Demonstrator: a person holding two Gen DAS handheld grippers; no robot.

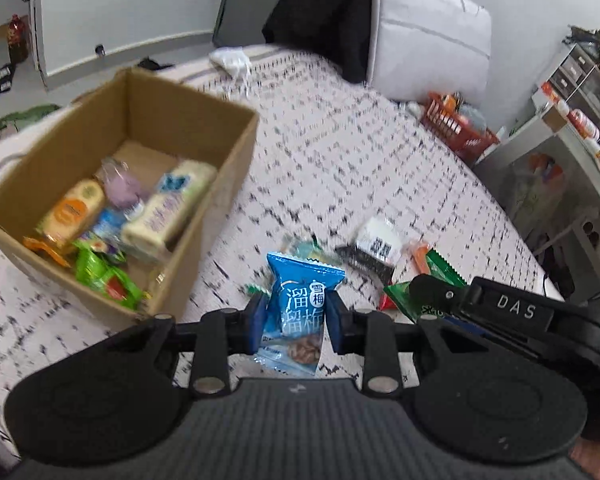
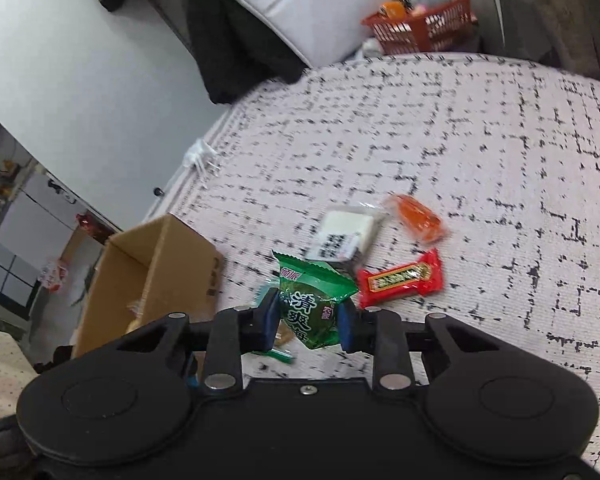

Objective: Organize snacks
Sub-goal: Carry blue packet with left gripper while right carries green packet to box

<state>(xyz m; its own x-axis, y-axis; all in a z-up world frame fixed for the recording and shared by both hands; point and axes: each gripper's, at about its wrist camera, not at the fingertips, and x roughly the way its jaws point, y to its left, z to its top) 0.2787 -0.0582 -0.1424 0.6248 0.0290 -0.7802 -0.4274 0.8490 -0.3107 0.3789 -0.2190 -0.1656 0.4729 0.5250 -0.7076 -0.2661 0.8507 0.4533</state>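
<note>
Left claw (image 1: 296,320) is clamped on a blue pack (image 1: 300,312), right claw (image 2: 308,322) on a green pack (image 2: 310,308). Looks like mid-pickup, so next both need carrying over the box (image 1: 204,128) and dropping in.

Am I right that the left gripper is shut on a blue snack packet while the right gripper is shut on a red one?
Not quite. The left gripper does clamp the blue snack packet, but the right gripper is shut on a green snack packet, as the right wrist view shows.
</note>
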